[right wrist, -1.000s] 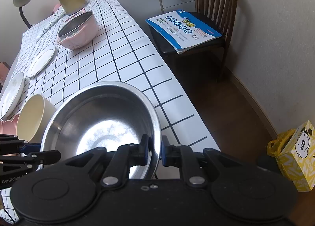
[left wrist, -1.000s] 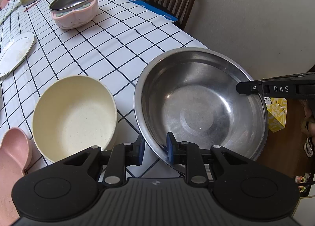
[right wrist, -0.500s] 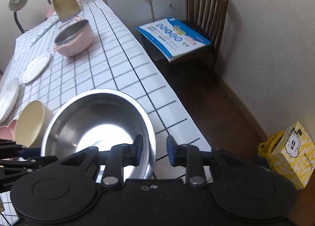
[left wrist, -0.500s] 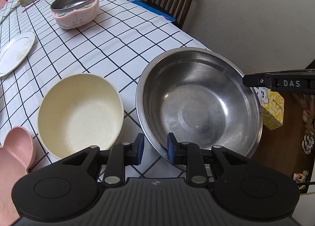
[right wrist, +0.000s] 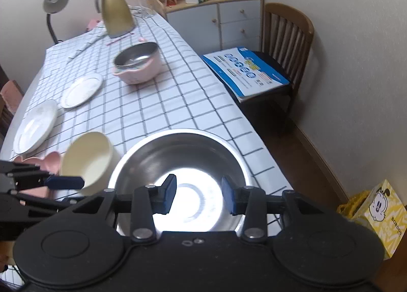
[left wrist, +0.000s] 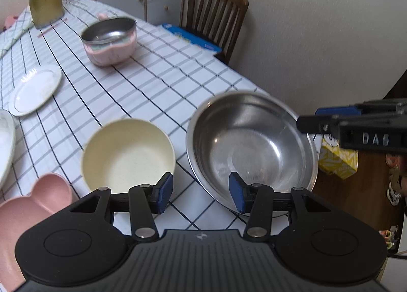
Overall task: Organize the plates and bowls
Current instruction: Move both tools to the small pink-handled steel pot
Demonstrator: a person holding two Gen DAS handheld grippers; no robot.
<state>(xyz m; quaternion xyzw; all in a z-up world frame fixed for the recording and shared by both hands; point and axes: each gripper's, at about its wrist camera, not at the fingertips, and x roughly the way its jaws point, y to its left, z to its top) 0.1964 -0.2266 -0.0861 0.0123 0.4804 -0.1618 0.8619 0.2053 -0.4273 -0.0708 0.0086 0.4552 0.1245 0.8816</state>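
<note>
A large steel bowl sits on the checked tablecloth at the table's near right corner; it also shows in the right wrist view. A cream bowl stands just left of it. My left gripper is open and empty, raised above the gap between the two bowls. My right gripper is open and empty above the steel bowl's near rim. A pink bear-shaped dish lies at the near left. Two white plates lie further left.
A pink pot with a steel liner and a gold jug stand further back. A wooden chair with a blue booklet stands right of the table. A yellow box is on the floor. The table edge runs close to the steel bowl.
Both grippers have opened, let go of the steel bowl's rim, and pulled up and back. The steel bowl now rests on the table beside the cream bowl.
</note>
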